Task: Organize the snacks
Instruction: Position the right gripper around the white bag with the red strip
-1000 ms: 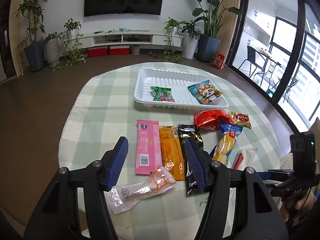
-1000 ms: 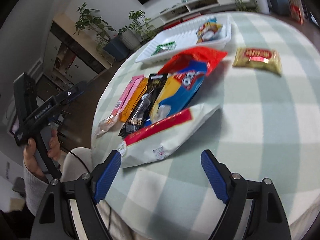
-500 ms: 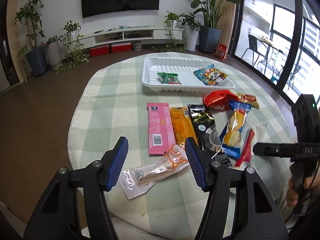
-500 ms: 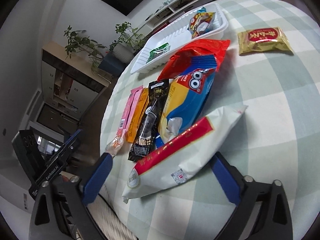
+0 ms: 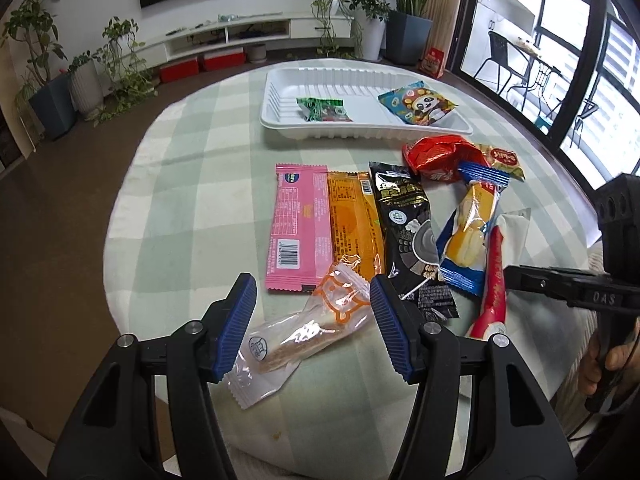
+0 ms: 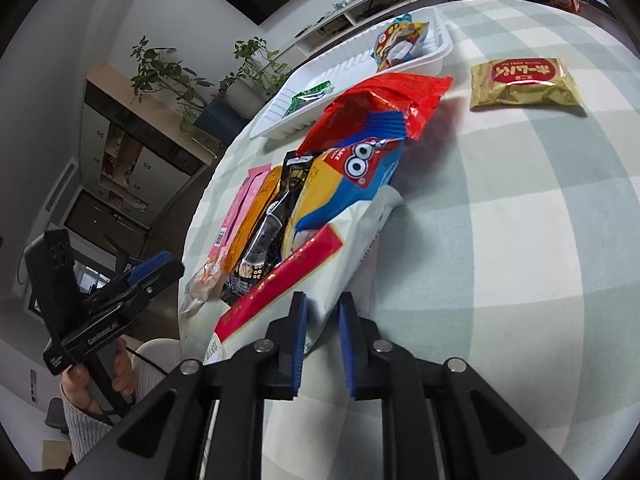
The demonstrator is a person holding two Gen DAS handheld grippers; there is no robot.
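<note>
Round desk [image 5: 192, 184] under a green-and-white check cloth. At its far side, a white tray [image 5: 280, 120] holds a green packet [image 5: 324, 109] and a panda-print packet [image 5: 418, 103].

Nearer, a row of snacks lies side by side: pink bar [image 5: 298, 226], orange bar [image 5: 354, 222], black bar [image 5: 408, 232], then a blue-and-yellow pack [image 5: 470, 236] with cartoon eyes. A crumpled red bag [image 5: 440, 154] sits at the far end of the blue pack; a gold packet [image 6: 524, 84] with red lettering lies apart on open cloth. The writing is not legible.

Left tool [image 5: 312, 328]: jaws spread wide, gripping nothing. A clear-wrapped snack [image 5: 304, 336] with orange cartoon print lies on the cloth between and below its blue pads [image 5: 236, 328]; contact cannot be judged. The snack's far end overlaps the pink and orange bars.

Right tool [image 6: 322, 344]: jaws drawn close together, pinching the near end of a white pouch with a red stripe [image 6: 320, 256]. The pouch lies at the right of the row, its far end tucked against the blue pack.

The right tool body in the left wrist view reads "DAS".
</note>
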